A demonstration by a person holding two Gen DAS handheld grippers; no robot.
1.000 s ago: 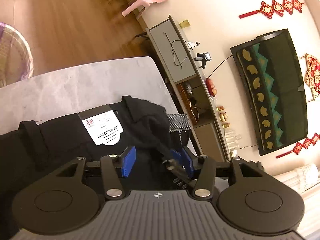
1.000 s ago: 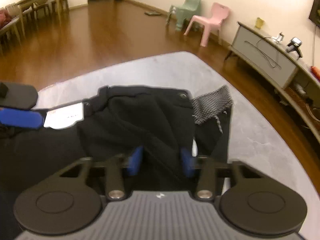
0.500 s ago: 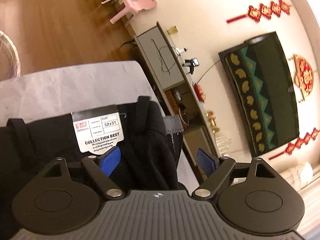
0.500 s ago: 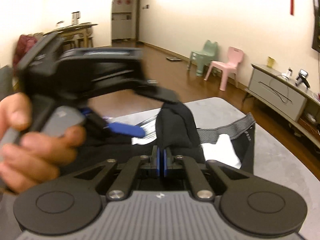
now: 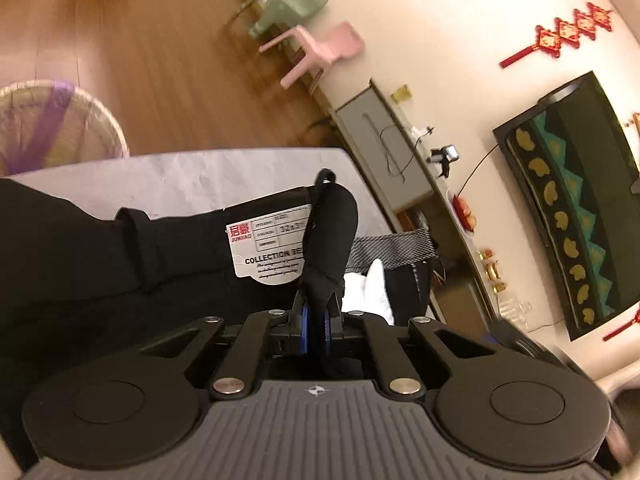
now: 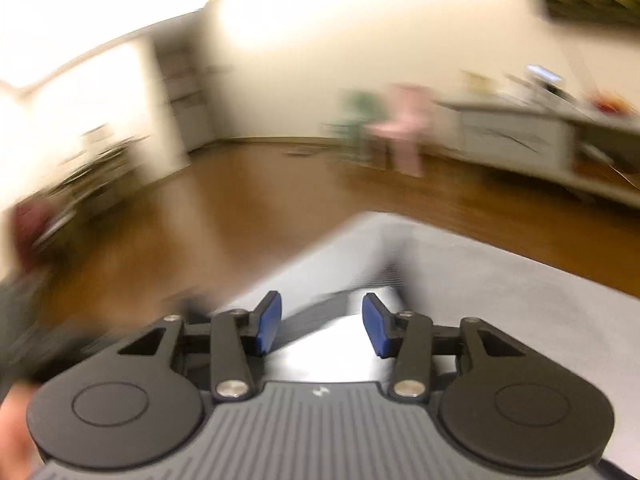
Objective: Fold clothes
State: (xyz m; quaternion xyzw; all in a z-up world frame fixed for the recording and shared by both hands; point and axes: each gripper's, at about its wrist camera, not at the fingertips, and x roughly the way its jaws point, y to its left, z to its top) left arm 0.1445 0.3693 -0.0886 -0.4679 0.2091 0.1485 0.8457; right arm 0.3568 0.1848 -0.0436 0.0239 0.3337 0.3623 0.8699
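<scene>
The black trousers (image 5: 120, 272) lie on the grey table (image 5: 192, 176) ahead of the left gripper (image 5: 316, 320) — clamped on a raised fold of waistband (paper tag just beyond). The right gripper (image 6: 322, 326) tilts upward, pads apart — view blurred.

Left wrist cam sits close over the black trousers (image 5: 120, 264) on the grey table (image 5: 192, 176), tilted, facing the far wall w/ cabinet (image 5: 384, 148) and pink chair (image 5: 320, 52). Right wrist cam, blurred, looks low across the table's far corner (image 6: 500, 300) into the room. Both share table, chairs, cabinet.
</scene>
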